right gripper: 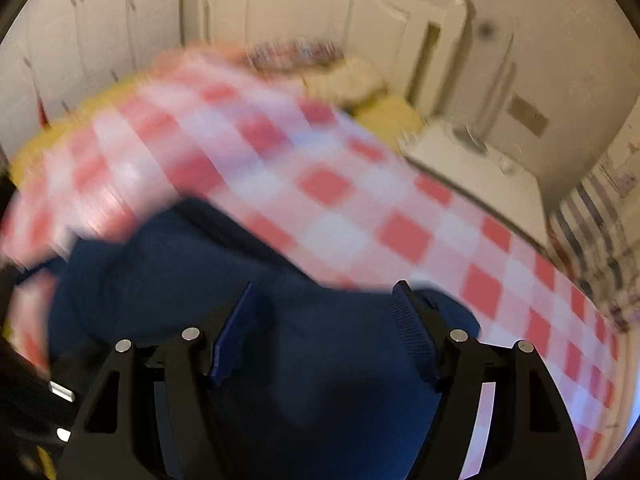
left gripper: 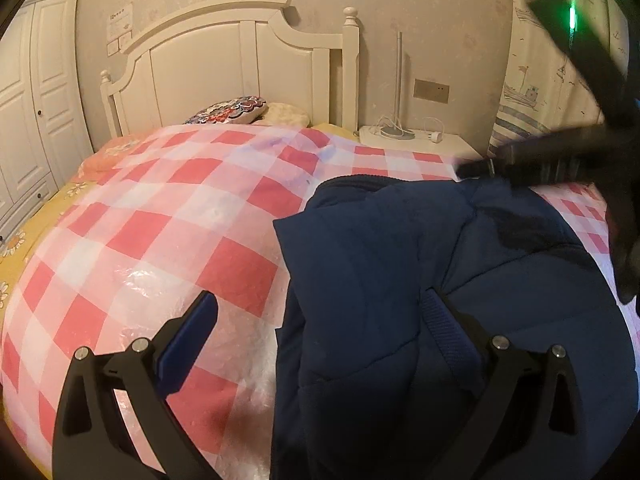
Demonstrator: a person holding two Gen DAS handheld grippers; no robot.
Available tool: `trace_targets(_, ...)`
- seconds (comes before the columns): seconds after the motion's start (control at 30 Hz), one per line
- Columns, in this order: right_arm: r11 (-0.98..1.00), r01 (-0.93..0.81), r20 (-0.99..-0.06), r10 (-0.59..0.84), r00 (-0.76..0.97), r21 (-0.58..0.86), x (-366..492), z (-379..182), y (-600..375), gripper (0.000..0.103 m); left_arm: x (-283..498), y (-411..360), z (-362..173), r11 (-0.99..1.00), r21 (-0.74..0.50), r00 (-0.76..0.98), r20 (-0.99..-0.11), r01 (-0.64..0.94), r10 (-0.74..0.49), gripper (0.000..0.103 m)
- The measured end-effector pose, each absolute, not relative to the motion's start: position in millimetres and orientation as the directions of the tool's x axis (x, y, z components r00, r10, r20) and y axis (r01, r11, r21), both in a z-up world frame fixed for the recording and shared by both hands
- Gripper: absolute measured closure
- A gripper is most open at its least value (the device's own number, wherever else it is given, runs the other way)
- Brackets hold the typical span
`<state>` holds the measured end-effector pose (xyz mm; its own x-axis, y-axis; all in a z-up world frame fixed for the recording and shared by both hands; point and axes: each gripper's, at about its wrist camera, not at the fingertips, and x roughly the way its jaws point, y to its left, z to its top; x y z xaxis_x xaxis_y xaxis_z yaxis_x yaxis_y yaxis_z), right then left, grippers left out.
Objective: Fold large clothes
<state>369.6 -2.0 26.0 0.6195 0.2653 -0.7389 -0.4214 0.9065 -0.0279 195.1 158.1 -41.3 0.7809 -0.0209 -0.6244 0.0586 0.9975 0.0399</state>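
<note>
While the navy jacket [left gripper: 420, 280] lies lengthwise toward the headboard [left gripper: 224, 60] on the checked bedspread [left gripper: 160, 208], the left gripper [left gripper: 320, 320] gapes wide across its edge; the right gripper [right gripper: 324, 320] stands half-open over cloth, grip uncertain.

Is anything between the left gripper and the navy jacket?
Nothing visible. The left gripper hangs open directly over the left edge of the navy jacket on the checked cover; only air separates them.

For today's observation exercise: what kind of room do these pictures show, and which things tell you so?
Most likely a bedroom: a bed with a white headboard, a pillow against it, a white wardrobe alongside and a nightstand.
</note>
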Motion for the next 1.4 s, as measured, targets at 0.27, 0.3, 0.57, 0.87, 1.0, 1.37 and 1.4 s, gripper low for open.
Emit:
trace_targets(0.27,0.854,-0.511,-0.875,0.176,0.451,-0.092,392.4,-27.1,49.5,0.018,199.0,163.6,-44.5,0.999,0.013,0.757,-0.653,0.043,-0.024,0.002)
trace_targets(0.3,0.855,-0.511,-0.87,0.178,0.459,-0.095,390.8,-26.7,49.0,0.018,199.8,164.2,-44.9,0.999,0.006,0.752,-0.658,0.048,-0.032,0.002)
trace_targets(0.57,0.9,-0.433,-0.73,0.327,0.6,0.048,328.4,17.2,-9.0,0.012,181.2,180.9,-44.3,0.994,-0.083,0.721,-0.684,0.074,-0.111,0.002)
trace_targets(0.87,0.84,-0.246,-0.657,0.534,0.532,0.484,232.1,-39.0,-132.3,0.007,158.7,237.5,-83.8,0.834,-0.534,0.583,-0.637,0.137,-0.504,0.002)
trace_targets(1.0,0.689,-0.189,-0.562,0.694,0.45,0.7,213.0,-71.4,-144.1,0.006,157.0,234.3,-84.1,0.82,-0.556,0.55,-0.647,0.133,-0.528,0.002)
trace_targets(1.37,0.662,-0.239,-0.576,0.742,0.344,0.71,201.0,-81.2,-92.7,0.004,166.0,230.8,-93.5,0.752,-0.644,0.445,-0.638,0.14,-0.628,0.002)
trace_targets(1.4,0.646,-0.233,-0.559,0.754,0.345,0.727,201.6,-85.5,-93.6,0.004,168.1,229.4,-94.2,0.741,-0.655,0.432,-0.631,0.148,-0.644,0.002)
